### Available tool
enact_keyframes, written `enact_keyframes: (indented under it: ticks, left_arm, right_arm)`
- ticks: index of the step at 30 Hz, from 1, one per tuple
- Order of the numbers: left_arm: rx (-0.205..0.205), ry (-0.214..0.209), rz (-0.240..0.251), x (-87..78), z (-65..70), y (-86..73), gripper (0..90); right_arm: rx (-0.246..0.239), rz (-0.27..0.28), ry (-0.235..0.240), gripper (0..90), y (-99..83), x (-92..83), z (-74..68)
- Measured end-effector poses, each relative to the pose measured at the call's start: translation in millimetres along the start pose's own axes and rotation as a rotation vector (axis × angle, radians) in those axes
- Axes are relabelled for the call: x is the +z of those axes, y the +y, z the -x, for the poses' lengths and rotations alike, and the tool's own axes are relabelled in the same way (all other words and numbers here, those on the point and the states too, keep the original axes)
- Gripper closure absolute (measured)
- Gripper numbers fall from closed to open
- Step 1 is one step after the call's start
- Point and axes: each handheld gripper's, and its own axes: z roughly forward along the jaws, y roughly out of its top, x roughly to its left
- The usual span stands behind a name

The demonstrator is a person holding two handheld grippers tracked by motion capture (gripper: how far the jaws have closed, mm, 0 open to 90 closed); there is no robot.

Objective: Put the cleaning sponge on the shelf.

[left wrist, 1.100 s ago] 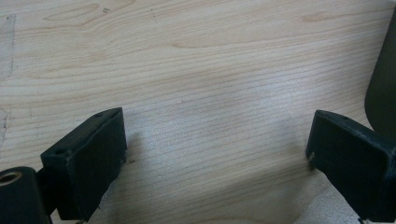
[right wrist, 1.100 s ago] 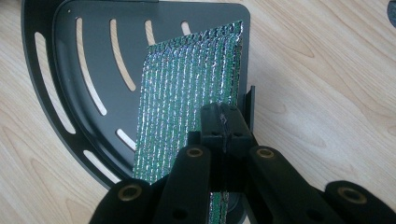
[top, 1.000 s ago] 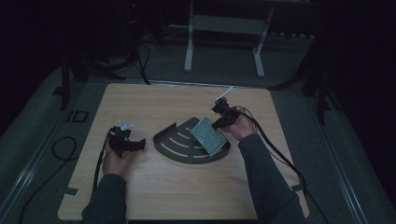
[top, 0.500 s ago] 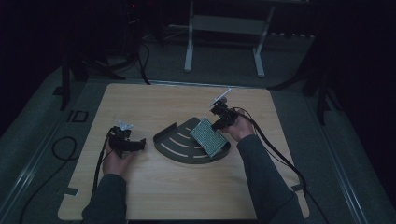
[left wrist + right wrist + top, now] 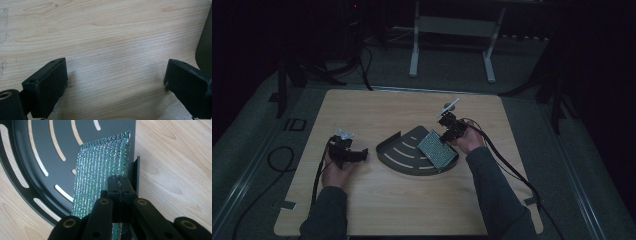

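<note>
right gripper [image 5: 119,185]: bottom centre of the right gripper view, jaws pressed together on the near edge of the foil sheet; in the high view it sits right of centre [image 5: 451,128], held by the right hand [image 5: 468,141].
foil sheet [image 5: 100,175]: silvery-green, ribbed, rectangular; centre of the right gripper view, lying over the right part of the tray, one long edge along the tray's straight side. In the high view [image 5: 437,150] it tilts, lower right of the tray.
tray [image 5: 37,150]: dark, fan-shaped, curved slots showing wood beneath; upper left of the right gripper view. Middle of the high view [image 5: 404,152], flat on the table.
left gripper [image 5: 116,75]: jaws wide apart at lower left and lower right of the left gripper view, bare wood between them, nothing held. Left of centre in the high view [image 5: 347,152], in the left hand [image 5: 336,170], well apart from the tray.
table [image 5: 377,200]: light wood, centre of the high view.
floor stand [image 5: 452,30]: pale frame, top centre of the high view, beyond the table.
</note>
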Motion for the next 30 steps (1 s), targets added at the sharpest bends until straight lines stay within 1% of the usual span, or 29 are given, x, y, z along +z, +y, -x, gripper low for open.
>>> enact_keyframes:
  ticks: [4, 6, 9, 11, 15, 21, 22, 30]
  left_arm:
    - [0.001, 0.0, -0.001, 0.0, -0.1, 0.0, 5.5]
    - [0.001, 0.0, 0.0, 0.0, 0.0, 0.0, 5.6]
    - [0.001, 0.0, 0.0, 0.0, -0.1, 0.0, 5.6]
    - [0.001, 0.0, 0.0, 0.0, 0.0, 0.0, 5.6]
    - [0.001, 0.0, -0.001, 0.0, -0.1, 0.0, 5.5]
    - [0.001, 0.0, -0.001, 0.0, -0.1, 0.0, 5.5]
    - [0.001, 0.0, -0.001, 0.0, -0.1, 0.0, 5.5]
    - [0.001, 0.0, -0.001, 0.0, -0.1, 0.0, 5.5]
  right_arm:
    - [-0.002, -0.001, 0.001, 89.6, -0.2, 1.7, -0.5]
    - [-0.006, -0.01, -0.015, 89.7, -0.5, 3.6, -1.0]
    - [-0.007, -0.011, -0.019, 89.7, -0.8, 4.6, -1.1]
    - [-0.016, -0.022, -0.036, 89.6, -1.0, 7.3, -2.1]
    - [-0.023, -0.023, -0.049, 89.5, -0.8, 10.2, -2.4]
    - [-0.028, -0.023, -0.058, 89.5, -0.6, 12.2, -2.5]
    - [-0.031, -0.024, -0.069, 89.5, -0.1, 13.8, -1.9]
    - [-0.04, -0.026, -0.08, 89.4, 0.8, 15.8, -0.5]
